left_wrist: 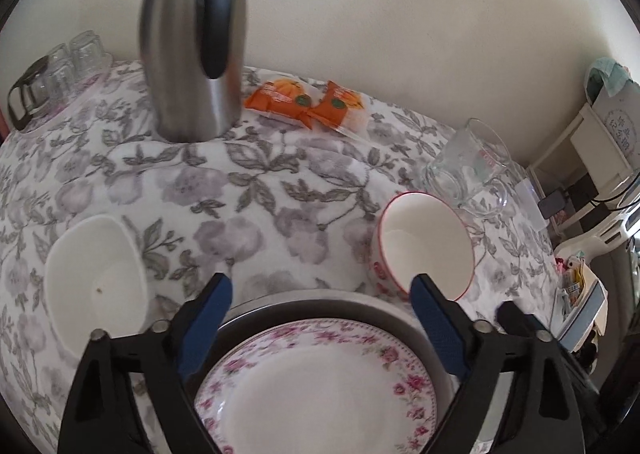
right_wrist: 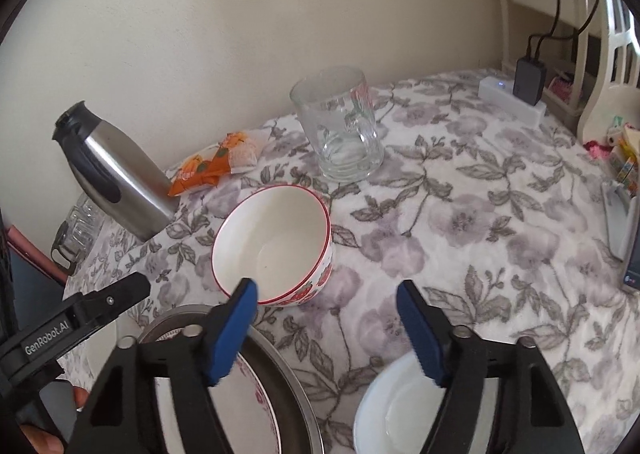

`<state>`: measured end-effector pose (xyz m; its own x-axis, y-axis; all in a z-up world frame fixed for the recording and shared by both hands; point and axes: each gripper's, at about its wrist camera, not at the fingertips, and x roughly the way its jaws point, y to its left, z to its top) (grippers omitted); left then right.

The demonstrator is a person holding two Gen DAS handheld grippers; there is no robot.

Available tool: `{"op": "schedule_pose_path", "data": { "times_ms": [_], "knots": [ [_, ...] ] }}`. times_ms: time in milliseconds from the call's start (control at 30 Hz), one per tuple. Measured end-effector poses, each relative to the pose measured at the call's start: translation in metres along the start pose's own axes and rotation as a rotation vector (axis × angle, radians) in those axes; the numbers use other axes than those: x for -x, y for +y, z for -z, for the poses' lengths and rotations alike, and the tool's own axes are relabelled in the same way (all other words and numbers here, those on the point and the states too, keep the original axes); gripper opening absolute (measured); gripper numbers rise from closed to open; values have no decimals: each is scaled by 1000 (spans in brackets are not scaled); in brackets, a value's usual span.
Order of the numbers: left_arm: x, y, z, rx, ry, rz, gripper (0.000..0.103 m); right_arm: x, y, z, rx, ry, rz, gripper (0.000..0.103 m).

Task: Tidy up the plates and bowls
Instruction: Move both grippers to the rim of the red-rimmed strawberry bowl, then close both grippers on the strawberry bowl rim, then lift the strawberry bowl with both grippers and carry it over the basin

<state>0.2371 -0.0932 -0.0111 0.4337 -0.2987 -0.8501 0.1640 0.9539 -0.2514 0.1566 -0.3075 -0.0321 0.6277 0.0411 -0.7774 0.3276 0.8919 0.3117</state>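
Your left gripper (left_wrist: 322,290) hung with its jaws spread apart, gripping nothing, right above the floral plate (left_wrist: 320,386), which sat inside a dark metal tray (left_wrist: 304,304) at the near edge of the table. The red-rimmed bowl (left_wrist: 426,246) lay just beyond and to the right of that gripper's right finger, upright and apart from the tray.

Your right gripper (right_wrist: 326,296) was also unclenched and empty. The same red-rimmed bowl (right_wrist: 274,242) sat just past its left finger, slightly left of centre, so this hand looked the nearer one for the bowl; being round, it gave no long axis to line up with. A plain white plate (right_wrist: 384,410) lay below the right finger, near you.

A white bowl (left_wrist: 96,278) stood to the left of the tray. The table wore a soft grey-flowered cloth (right_wrist: 460,222). Farther back stood a steel flask (left_wrist: 192,54), orange snack packets (left_wrist: 308,102) and a glass mug (right_wrist: 340,126), against a plain cream wall (left_wrist: 400,14).
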Motion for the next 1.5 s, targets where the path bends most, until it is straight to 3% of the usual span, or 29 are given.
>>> {"op": "schedule_pose_path", "data": {
  "times_ms": [67,300,500,667,1133,1200,1333,1500],
  "knots": [
    [-9,-7,-6,-8,26,9,80,-11,-3,-4,-20,36,-9,53],
    [-43,-22,-15,-16,111,45,56,-37,-1,-11,-5,85,5,39],
    [-66,-26,-18,-15,153,63,38,-53,3,-14,-2,124,5,30],
    [-76,-34,-24,-52,152,29,26,-67,7,-19,10,156,27,27],
    [-104,-44,-26,-87,173,-13,17,-98,6,-24,10,230,41,27],
    [-108,-43,-25,-79,185,-4,16,-98,7,-23,11,229,27,22],
    [-111,-46,-23,-91,196,13,10,-97,8,-23,13,225,20,22],
    [-110,-49,-22,-108,185,3,9,-95,6,-22,3,210,1,22]
  ]
}}
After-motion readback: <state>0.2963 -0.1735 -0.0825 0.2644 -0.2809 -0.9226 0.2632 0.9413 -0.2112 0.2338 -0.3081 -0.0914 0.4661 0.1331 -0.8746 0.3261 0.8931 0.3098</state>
